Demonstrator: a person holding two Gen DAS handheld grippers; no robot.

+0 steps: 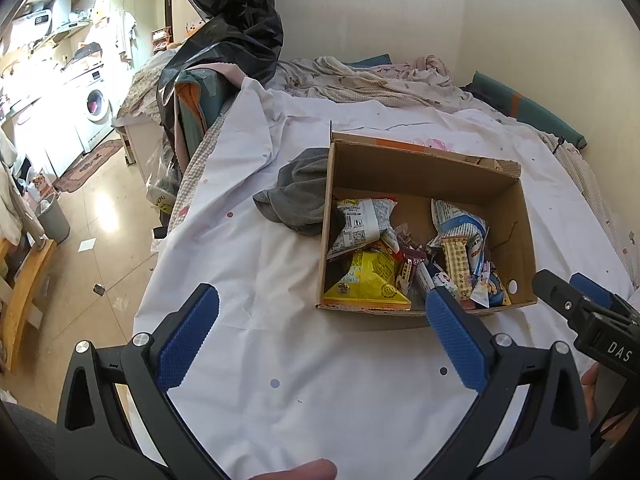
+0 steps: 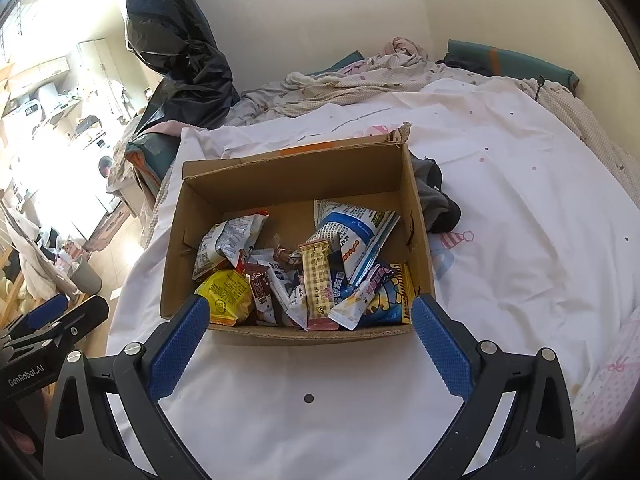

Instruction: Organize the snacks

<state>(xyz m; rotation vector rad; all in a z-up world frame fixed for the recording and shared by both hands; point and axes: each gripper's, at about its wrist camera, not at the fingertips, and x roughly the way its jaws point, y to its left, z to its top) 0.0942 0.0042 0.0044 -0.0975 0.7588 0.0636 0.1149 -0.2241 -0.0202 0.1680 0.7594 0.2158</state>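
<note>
item: open brown cardboard box (image 2: 296, 180) on white sheet (image 2: 500, 240), w/ mixed crinkly foil snack packets (image 2: 316, 280); light, slippery, crushable, pinch sealed edges. left gripper (image 1: 322, 312) & right gripper (image 2: 310, 320) jaws wide apart, empty.

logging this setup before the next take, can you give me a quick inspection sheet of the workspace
surface: bed covered by a white dotted sheet, rumpled bedding along the wall.
job's things: open cardboard box on the sheet, holding mixed snack packets, among them a yellow packet and a blue and white packet; no snacks seen outside it.
clutter: grey cloth against one side of the box; black plastic bag beside the bed.
grippers: left hand-held gripper open, empty, short of the box; right hand-held gripper open, empty, at the box's near edge.
cables: nothing seen.
surroundings: washing machine and grey bin on the tiled floor.
</note>
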